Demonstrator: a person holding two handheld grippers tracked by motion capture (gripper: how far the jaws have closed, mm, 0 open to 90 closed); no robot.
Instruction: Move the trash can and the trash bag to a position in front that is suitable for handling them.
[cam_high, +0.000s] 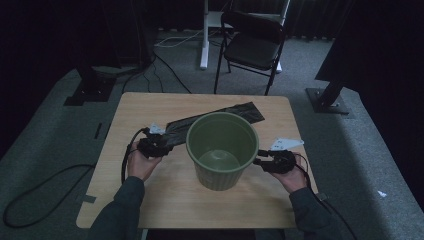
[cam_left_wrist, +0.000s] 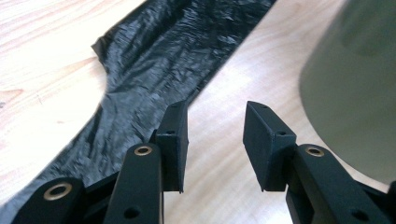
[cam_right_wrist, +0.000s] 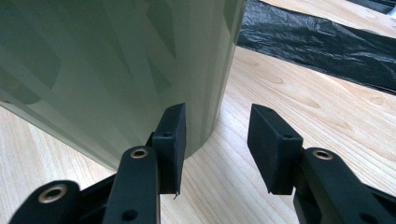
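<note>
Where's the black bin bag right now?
In the high view the black bin bag lies flat on the table, running behind the green bin toward the left gripper, whose open jaws sit at its near end.

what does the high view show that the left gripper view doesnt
The high view alone shows the bin's open top, the right gripper, both hands and a folding chair behind the table. The left gripper view alone shows the left gripper with open jaws, nothing between them. Both show the black bag lying flat, the green bin and the wooden table.
</note>
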